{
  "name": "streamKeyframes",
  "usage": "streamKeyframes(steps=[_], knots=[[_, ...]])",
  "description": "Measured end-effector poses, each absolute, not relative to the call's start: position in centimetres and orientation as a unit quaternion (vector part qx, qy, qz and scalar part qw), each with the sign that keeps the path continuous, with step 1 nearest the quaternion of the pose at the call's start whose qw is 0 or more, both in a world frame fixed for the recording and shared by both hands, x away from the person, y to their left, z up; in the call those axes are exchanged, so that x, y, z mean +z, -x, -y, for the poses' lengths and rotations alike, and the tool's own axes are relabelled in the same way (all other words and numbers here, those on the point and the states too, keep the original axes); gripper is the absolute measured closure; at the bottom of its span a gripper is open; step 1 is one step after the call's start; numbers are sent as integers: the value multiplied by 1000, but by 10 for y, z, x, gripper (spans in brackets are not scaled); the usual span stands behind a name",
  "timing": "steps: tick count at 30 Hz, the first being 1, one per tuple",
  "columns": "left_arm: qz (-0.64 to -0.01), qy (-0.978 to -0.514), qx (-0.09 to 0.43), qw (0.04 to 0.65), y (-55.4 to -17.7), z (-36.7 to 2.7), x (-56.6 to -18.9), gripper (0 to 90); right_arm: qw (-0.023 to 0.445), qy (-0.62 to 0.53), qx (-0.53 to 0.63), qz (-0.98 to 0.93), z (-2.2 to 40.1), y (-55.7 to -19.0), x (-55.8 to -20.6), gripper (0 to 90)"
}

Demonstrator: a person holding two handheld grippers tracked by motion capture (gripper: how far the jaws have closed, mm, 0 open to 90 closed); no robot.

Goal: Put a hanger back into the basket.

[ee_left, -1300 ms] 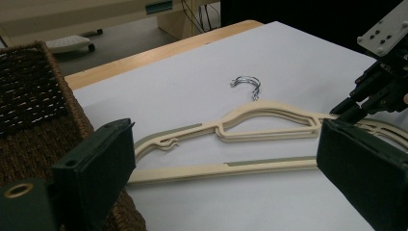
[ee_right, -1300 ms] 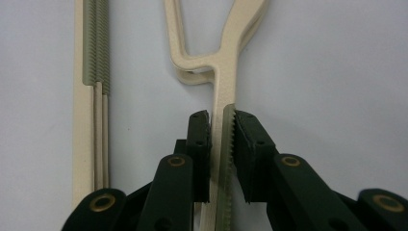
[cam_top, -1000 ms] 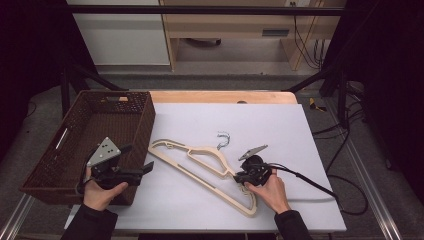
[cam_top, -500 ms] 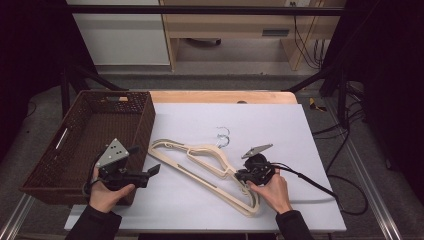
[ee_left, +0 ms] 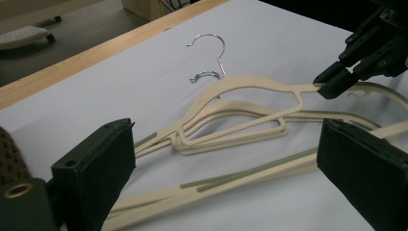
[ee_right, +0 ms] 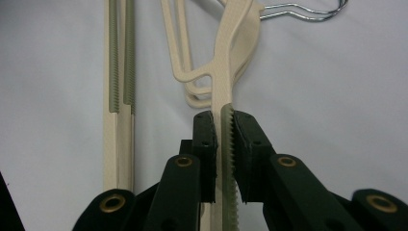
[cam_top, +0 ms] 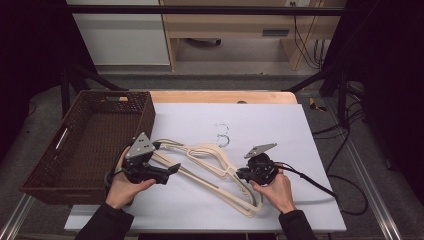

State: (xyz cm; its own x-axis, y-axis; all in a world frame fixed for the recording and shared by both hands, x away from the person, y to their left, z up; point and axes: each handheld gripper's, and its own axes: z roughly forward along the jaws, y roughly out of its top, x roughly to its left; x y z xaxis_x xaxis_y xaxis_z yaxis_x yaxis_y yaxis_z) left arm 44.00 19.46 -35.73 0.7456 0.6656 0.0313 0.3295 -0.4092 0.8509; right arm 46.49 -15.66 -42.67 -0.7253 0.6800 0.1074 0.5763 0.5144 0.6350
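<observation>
Two cream plastic hangers lie stacked on the white table, their wire hooks pointing to the far side. My right gripper is shut on the ribbed shoulder arm of the top hanger, with the pads pressing both sides of it at my right gripper. My left gripper points right at the hangers' left end and stands wide open. Seen from my left gripper, a long hanger bar runs across the gap between the jaws, untouched. The right gripper shows there too, holding the arm.
A brown wicker basket stands at the table's left edge, just behind my left hand. The right gripper's black cable trails off to the right. A wooden strip borders the far side of the table.
My left gripper has moved right, from the basket's corner to the left end of the hangers. The right gripper keeps its grip and has barely moved.
</observation>
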Motion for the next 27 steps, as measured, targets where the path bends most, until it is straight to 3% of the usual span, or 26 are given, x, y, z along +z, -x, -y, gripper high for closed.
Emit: streamKeyframes(steps=[14, 27], knots=[[-291, -860, 151, 392, -491, -134, -377, 99, 85, -343, 340, -871, 161, -461, -419, 806], [-281, -883, 177, 333, -537, -110, -416, 263, 88, -342, 343, -870, 161, -460, -418, 807]])
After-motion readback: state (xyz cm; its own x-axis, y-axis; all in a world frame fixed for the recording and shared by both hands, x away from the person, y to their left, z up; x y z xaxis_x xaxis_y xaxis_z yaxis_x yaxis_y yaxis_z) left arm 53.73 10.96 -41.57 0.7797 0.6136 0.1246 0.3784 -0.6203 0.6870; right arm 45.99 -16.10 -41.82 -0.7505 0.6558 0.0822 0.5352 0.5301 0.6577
